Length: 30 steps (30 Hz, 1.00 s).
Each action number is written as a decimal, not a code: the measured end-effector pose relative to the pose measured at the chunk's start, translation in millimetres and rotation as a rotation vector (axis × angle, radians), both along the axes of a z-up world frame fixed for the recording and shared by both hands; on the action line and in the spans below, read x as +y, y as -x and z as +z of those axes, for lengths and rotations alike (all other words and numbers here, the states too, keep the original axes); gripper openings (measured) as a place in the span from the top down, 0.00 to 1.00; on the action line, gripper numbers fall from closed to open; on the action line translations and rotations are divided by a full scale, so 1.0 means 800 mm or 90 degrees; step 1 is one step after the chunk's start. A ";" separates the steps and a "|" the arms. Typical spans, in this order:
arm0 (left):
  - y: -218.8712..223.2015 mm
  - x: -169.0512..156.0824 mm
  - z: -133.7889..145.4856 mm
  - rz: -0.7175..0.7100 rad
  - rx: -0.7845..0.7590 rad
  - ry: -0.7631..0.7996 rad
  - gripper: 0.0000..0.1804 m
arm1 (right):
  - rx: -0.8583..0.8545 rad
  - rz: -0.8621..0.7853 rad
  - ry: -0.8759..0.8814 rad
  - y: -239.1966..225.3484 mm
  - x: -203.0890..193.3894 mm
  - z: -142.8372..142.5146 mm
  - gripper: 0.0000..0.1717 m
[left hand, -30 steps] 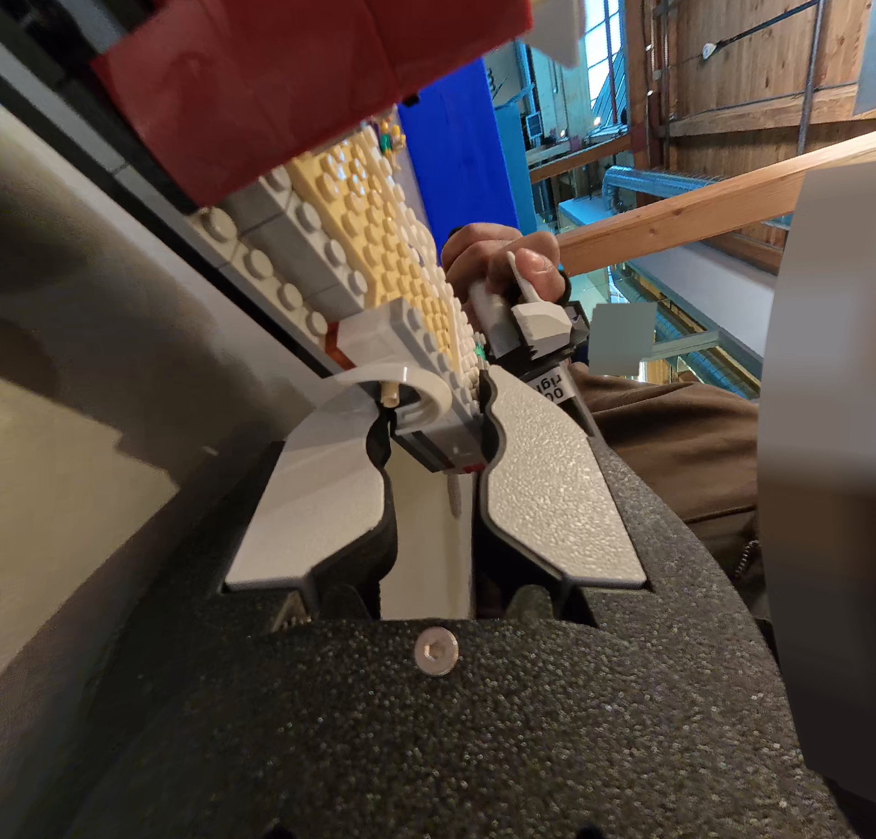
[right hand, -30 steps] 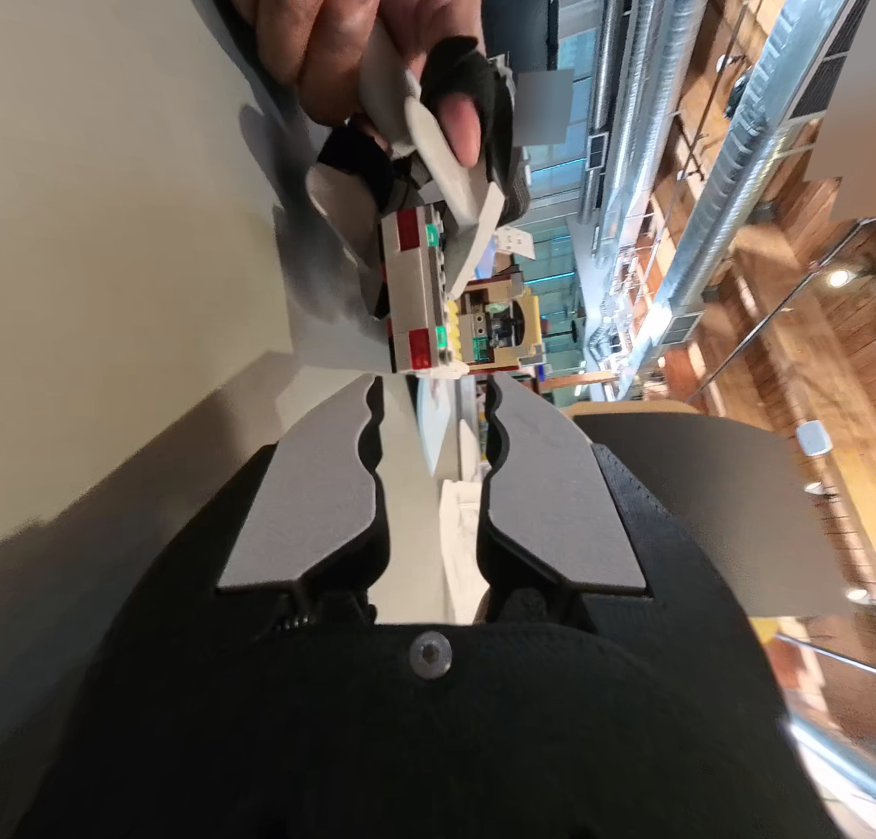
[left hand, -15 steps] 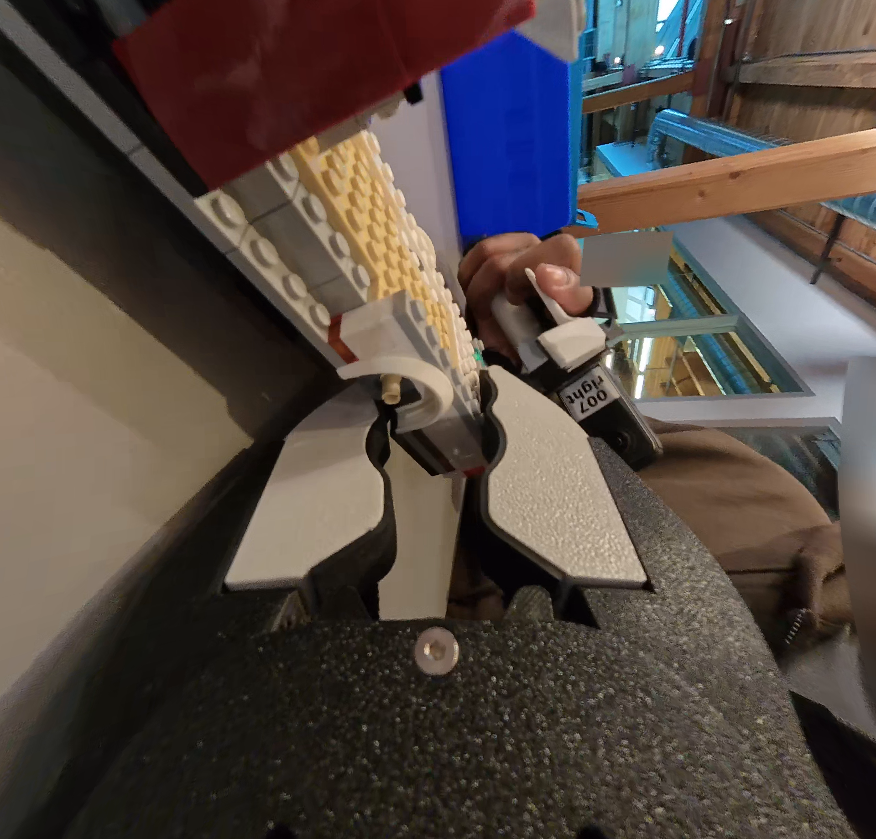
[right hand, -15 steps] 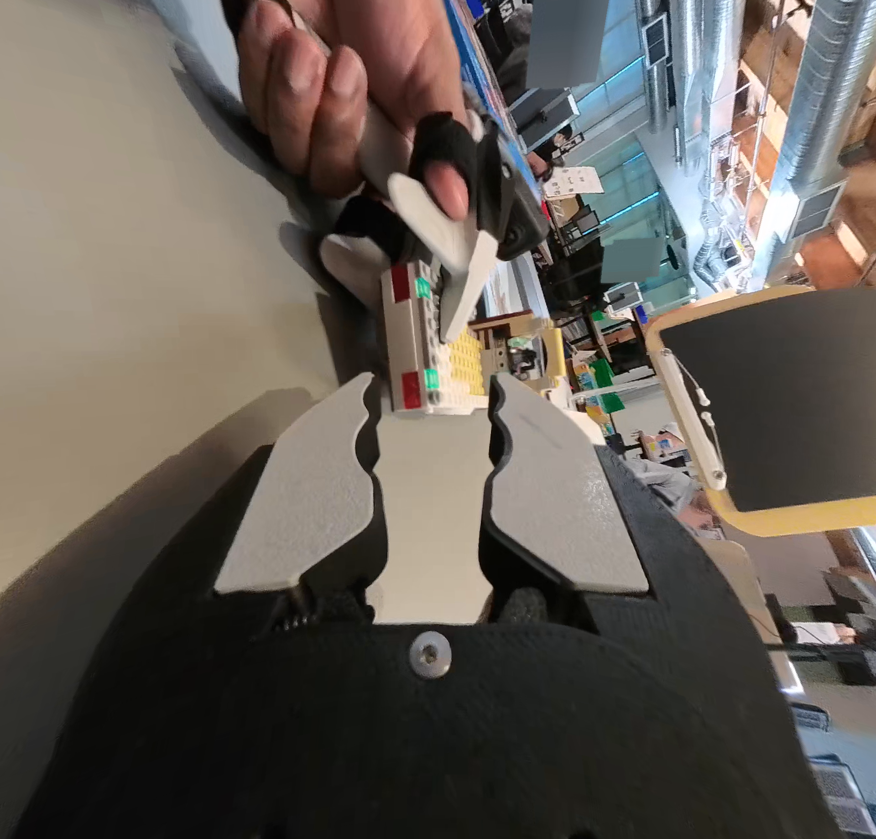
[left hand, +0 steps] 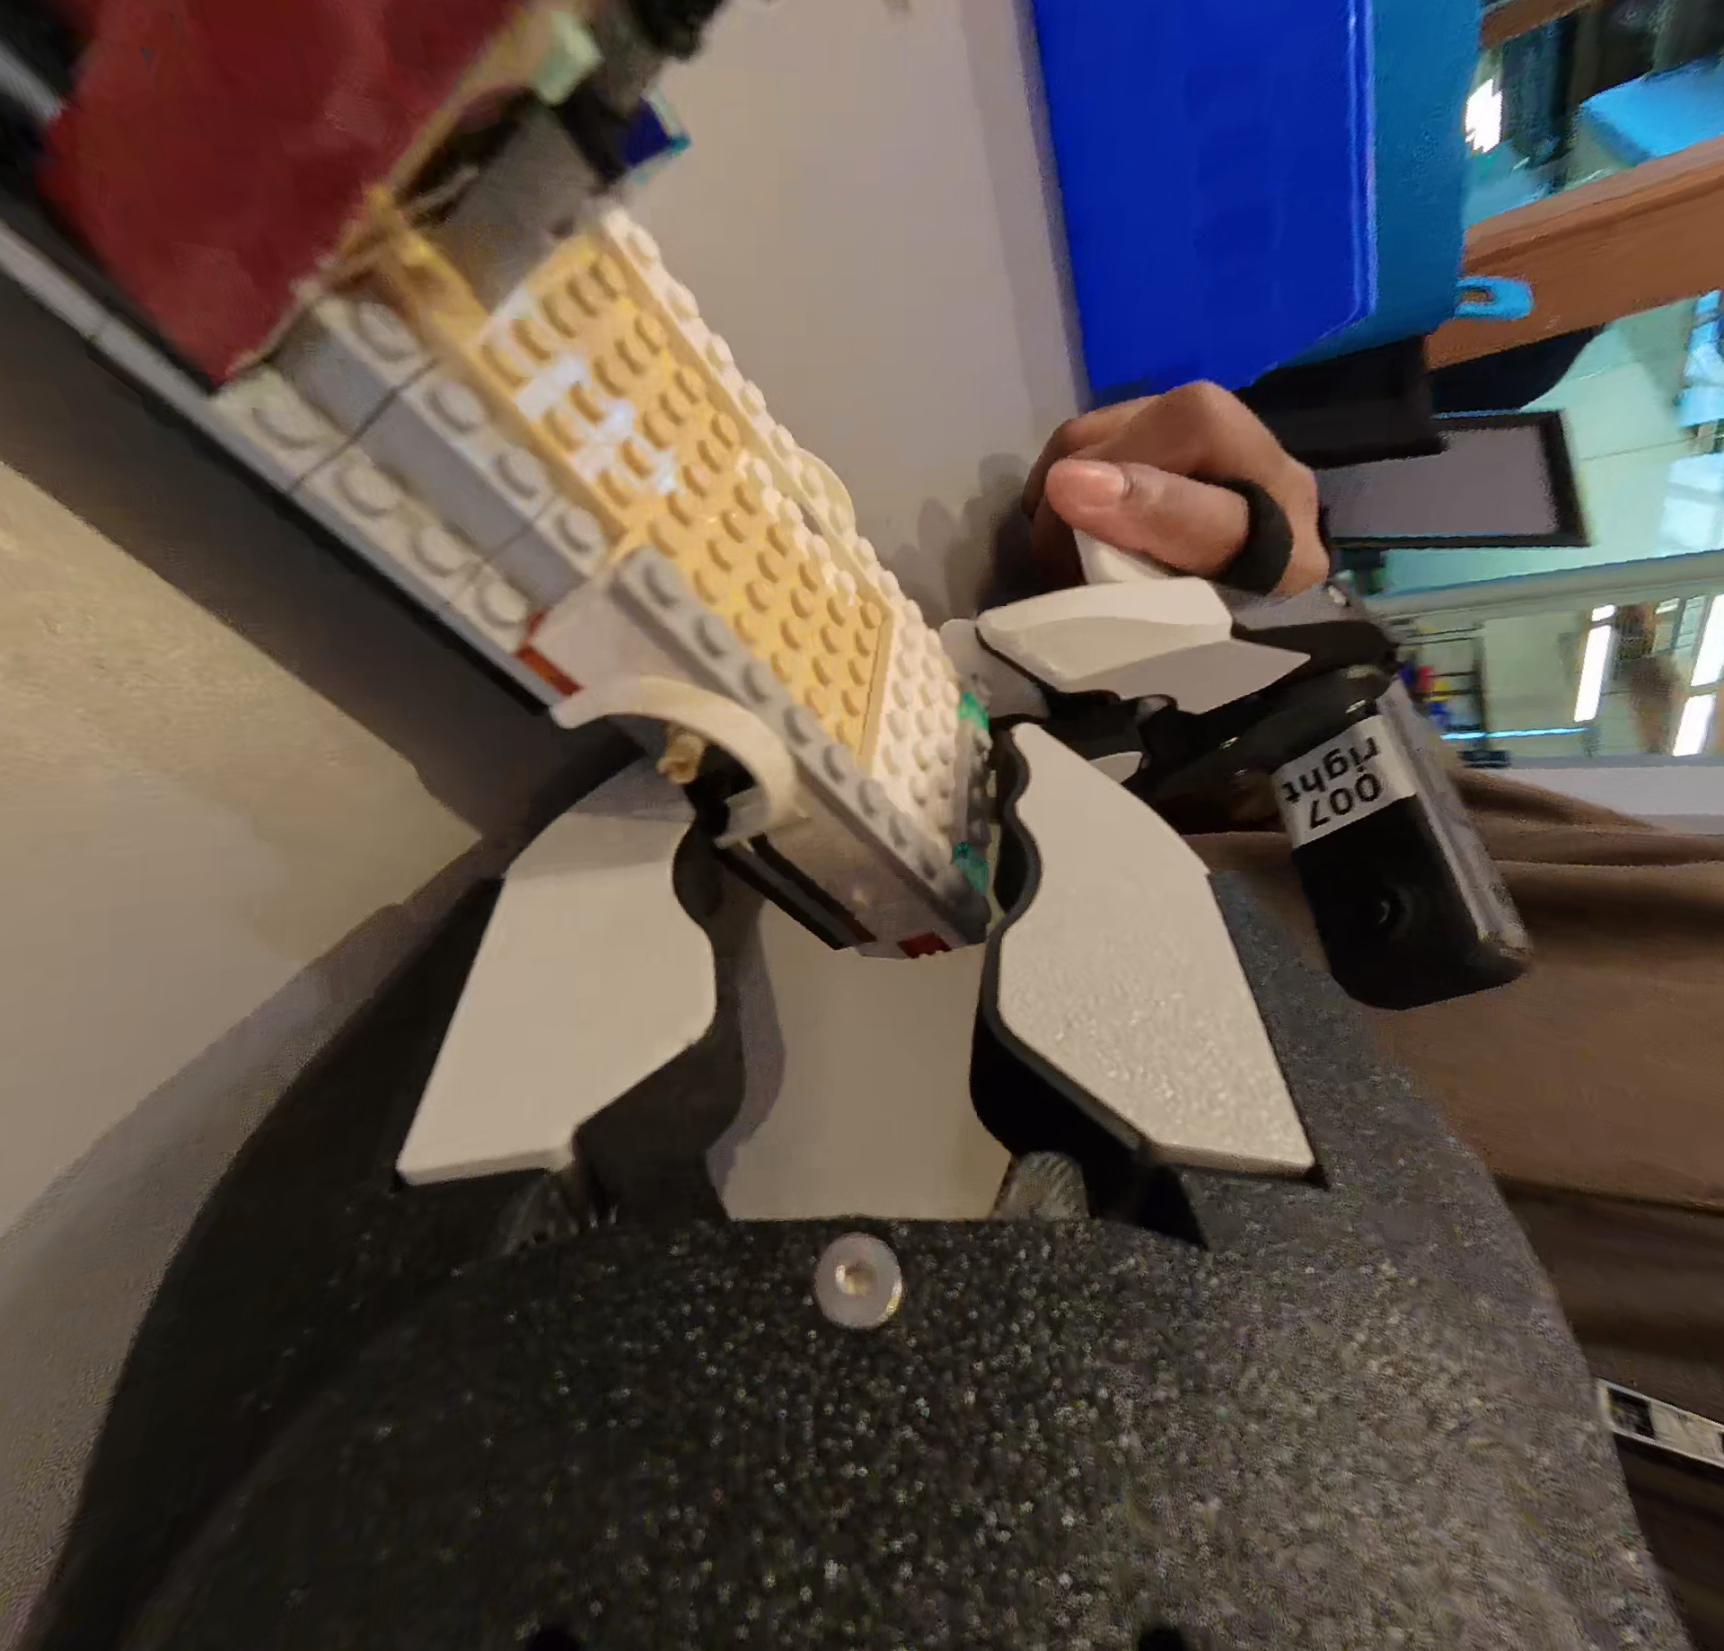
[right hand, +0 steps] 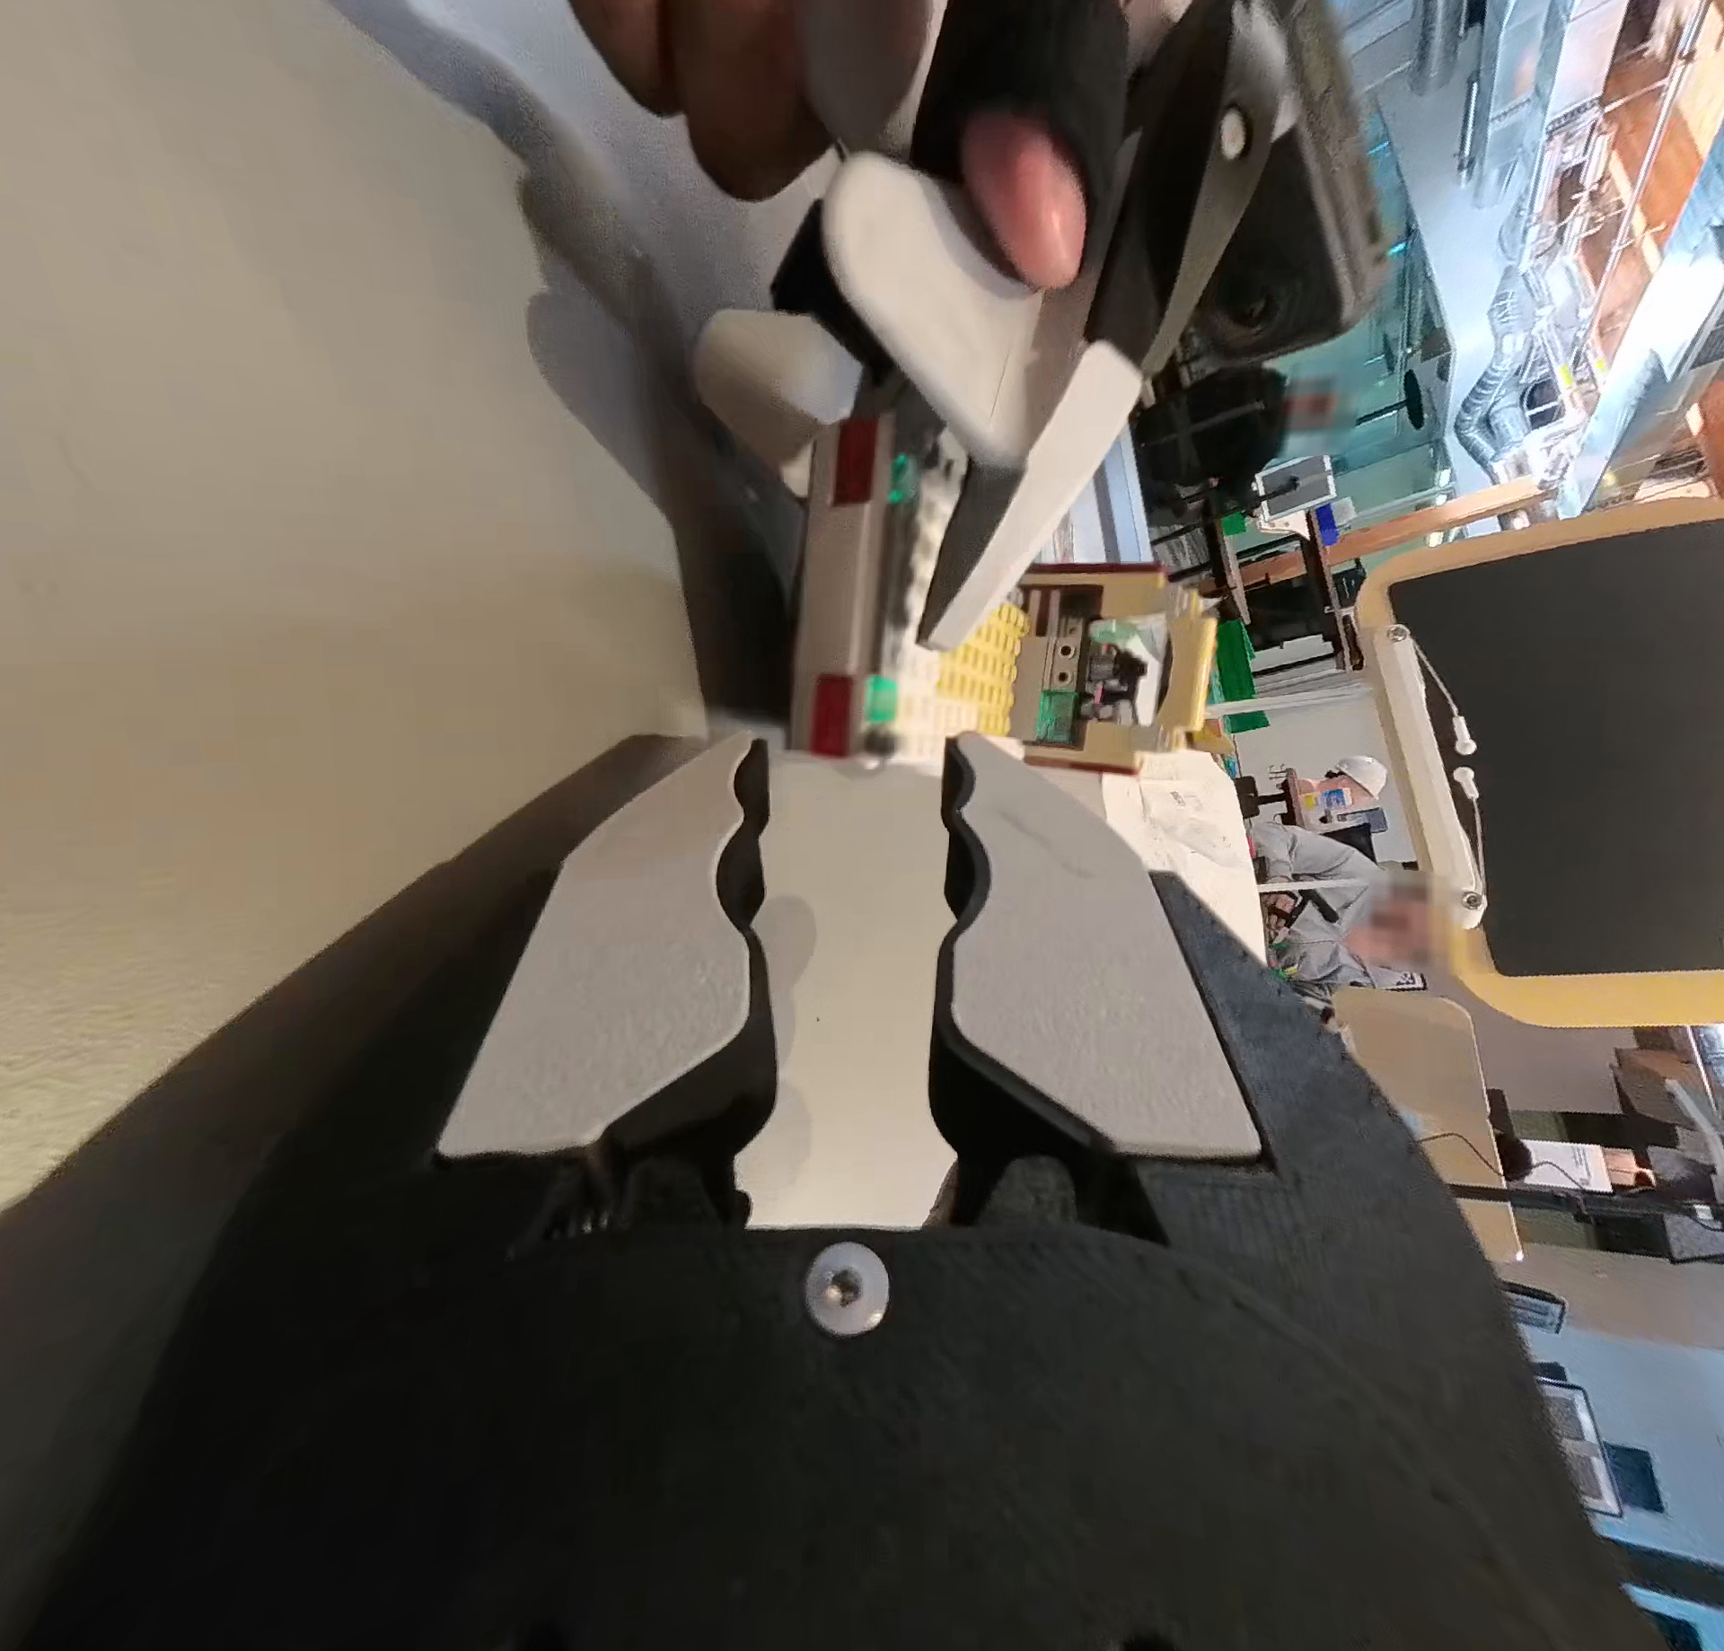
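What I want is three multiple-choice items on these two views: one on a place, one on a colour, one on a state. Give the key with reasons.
1. Where is the brick model's near end?
A. Between the left gripper's fingers
B. Inside the blue box
C. On a chair

2. What colour is the large studded plate on top of the model?
A. Green
B. Tan
C. Black

3. How do the right gripper's jaws stand?
A. Shut on a brick
B. Clamped on paper
C. Apart, nothing between them

Key:
1. A: the brick model ends between the fingers of the left gripper.
2. B: the studded plate is tan.
3. C: only bare table shows between the fingers of the right gripper.
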<state>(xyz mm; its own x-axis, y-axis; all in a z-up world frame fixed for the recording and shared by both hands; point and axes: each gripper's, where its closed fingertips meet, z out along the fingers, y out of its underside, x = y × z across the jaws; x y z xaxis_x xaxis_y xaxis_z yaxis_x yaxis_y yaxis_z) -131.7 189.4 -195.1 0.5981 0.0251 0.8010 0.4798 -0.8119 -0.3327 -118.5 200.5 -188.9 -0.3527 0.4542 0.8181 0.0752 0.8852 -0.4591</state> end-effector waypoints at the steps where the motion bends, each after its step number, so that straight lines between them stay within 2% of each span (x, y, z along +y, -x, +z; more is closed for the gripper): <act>1: 0.002 -0.001 0.001 -0.005 0.026 -0.001 0.65 | -0.002 -0.001 0.002 0.000 0.000 0.000 0.79; 3: 0.003 -0.004 0.003 -0.014 0.057 -0.002 0.60 | -0.003 -0.002 0.003 0.000 0.001 0.000 0.79; 9: 0.005 -0.020 0.003 -0.059 0.089 -0.009 0.58 | -0.005 -0.004 0.018 -0.002 0.004 0.001 0.79; 10: 0.003 -0.025 0.003 -0.084 0.112 -0.014 0.55 | -0.005 -0.004 0.020 -0.003 0.005 0.001 0.79; 12: 0.001 -0.036 0.002 -0.131 0.183 -0.024 0.42 | -0.006 -0.006 0.024 -0.003 0.006 0.001 0.80; 15: 0.017 -0.052 -0.009 -0.167 0.308 0.007 0.28 | -0.007 -0.004 0.026 -0.003 0.006 0.001 0.80; 17: 0.026 -0.062 -0.011 -0.187 0.345 0.018 0.27 | -0.005 -0.005 0.025 -0.004 0.008 0.001 0.80; 20: 0.038 -0.066 0.011 -0.188 0.371 -0.042 0.28 | 0.000 -0.014 0.030 -0.005 0.015 0.004 0.80; 23: 0.079 -0.050 0.050 -0.132 0.451 -0.155 0.28 | 0.006 -0.026 0.059 -0.004 0.025 0.010 0.80; 27: 0.166 -0.020 0.124 0.037 0.574 -0.362 0.28 | 0.014 -0.039 0.110 0.000 0.036 0.021 0.80; 30: 0.223 -0.009 0.190 0.206 0.561 -0.539 0.27 | 0.021 -0.059 0.136 0.008 0.044 0.027 0.82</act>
